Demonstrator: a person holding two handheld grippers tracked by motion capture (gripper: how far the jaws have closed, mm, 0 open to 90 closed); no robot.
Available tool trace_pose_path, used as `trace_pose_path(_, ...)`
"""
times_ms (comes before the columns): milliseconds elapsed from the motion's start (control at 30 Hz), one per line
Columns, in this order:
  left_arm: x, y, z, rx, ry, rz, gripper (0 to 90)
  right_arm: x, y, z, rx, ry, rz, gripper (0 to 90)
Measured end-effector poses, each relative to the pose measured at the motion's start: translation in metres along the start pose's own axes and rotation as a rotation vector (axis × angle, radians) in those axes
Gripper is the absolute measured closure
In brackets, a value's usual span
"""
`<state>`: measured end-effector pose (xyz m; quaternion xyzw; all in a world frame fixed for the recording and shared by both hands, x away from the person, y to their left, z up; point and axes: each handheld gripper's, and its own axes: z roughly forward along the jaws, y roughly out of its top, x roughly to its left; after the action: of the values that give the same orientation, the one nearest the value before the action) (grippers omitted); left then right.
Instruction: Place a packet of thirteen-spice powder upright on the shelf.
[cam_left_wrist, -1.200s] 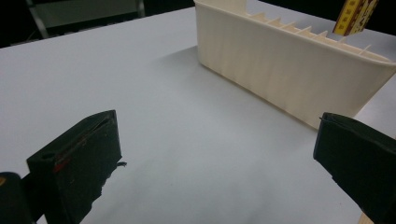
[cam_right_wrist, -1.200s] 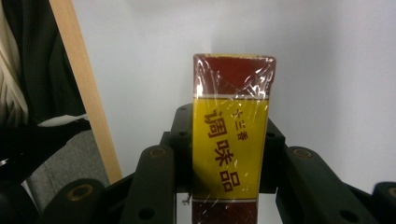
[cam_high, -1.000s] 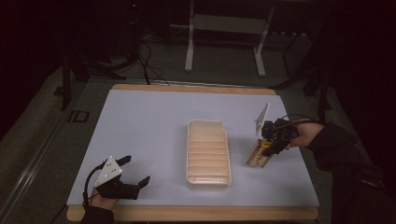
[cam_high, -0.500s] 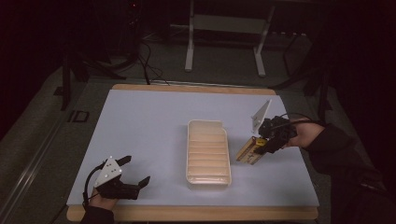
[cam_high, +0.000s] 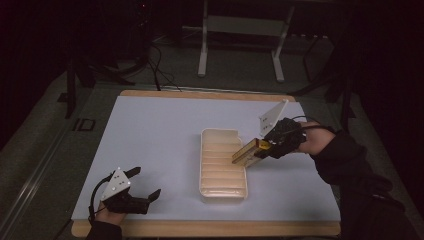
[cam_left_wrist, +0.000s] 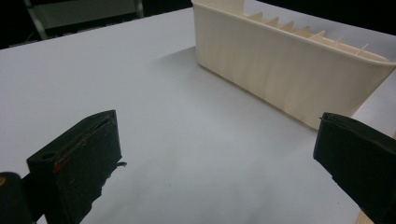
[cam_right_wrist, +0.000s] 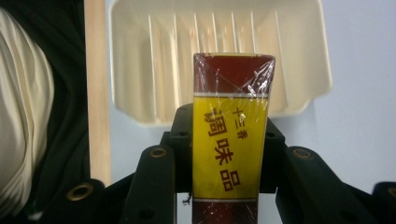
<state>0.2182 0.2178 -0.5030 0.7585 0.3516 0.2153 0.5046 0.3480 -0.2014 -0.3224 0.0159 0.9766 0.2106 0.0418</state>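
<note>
Cream plastic, ribbed across its floor, the tray sits lengthwise right of the middle of the white table. The right gripper is clamped on a yellow and dark red box wrapped in clear film, and holds it above the tray's right rim, with the far end of the box over the tray's inside. In the right gripper view the box stands up between the two black jaws, printed characters running down its yellow band, and the tray lies beyond it with its dividers in sight. The left gripper rests near the table's front left corner, well apart from the tray, its jaws spread wide with nothing between them. In the left gripper view the tray's side wall rises ahead and to the right, with bare table between the jaws.
</note>
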Motion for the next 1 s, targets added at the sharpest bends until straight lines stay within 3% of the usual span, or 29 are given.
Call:
trace_pose_path(300,0.000,0.000,0.000,0.003,-0.004,0.004,1.0,0.006,0.007,0.017,-0.097,-0.031,-0.111,67.9)
trace_pose_path(433,0.000,0.000,0.000,0.006,-0.006,0.006,1.0,0.005,0.005,0.030,-0.142,-0.007,-0.145,67.9)
trace_pose_path(667,0.000,0.000,0.000,0.007,-0.009,0.004,0.9,0.000,0.002,0.043,-0.168,0.002,-0.165,67.9)
trace_pose_path(1000,0.000,-0.001,0.002,0.018,-0.017,0.005,1.0,-0.007,-0.008,0.058,-0.161,0.004,-0.151,67.8)
